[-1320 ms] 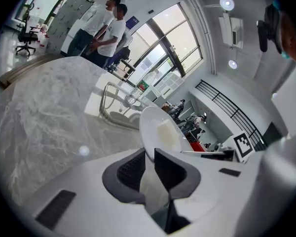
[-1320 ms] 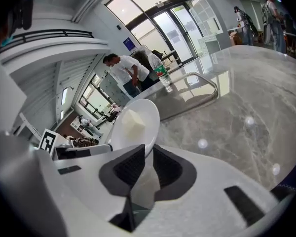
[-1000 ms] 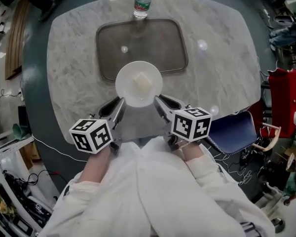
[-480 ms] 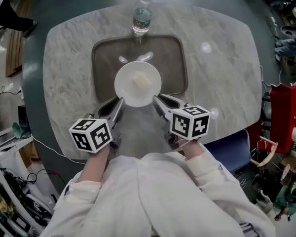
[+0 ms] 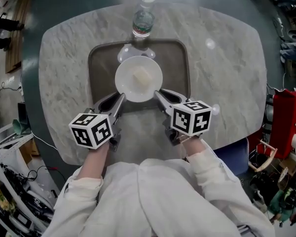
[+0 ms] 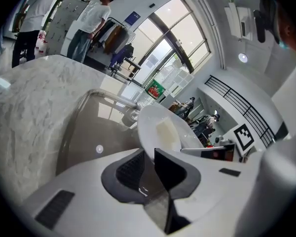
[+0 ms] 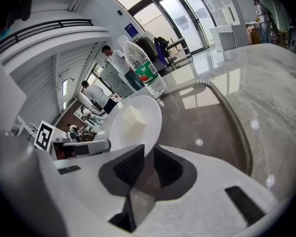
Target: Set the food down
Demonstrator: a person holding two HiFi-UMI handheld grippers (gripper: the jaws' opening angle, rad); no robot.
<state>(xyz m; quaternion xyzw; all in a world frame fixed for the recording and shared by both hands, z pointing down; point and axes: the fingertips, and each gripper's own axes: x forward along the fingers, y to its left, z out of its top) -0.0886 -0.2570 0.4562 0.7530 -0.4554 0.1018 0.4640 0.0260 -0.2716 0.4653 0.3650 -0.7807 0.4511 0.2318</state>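
I hold the white plate (image 5: 127, 81) by opposite rim edges, left gripper (image 5: 119, 102) and right gripper (image 5: 160, 97) both clamped, over the brown tray (image 5: 181, 58). It looks stiff, slick and breakable (the food cube (image 5: 141, 76) sits loose), so level matters.

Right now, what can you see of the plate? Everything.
The plate is round, white and shallow, glossy like ceramic or plastic. One pale cube of food lies near its middle. The left gripper and right gripper each pinch its near rim, one on each side. It is roughly level over the brown tray, just short of the bottle. Whether it touches the tray isn't clear.
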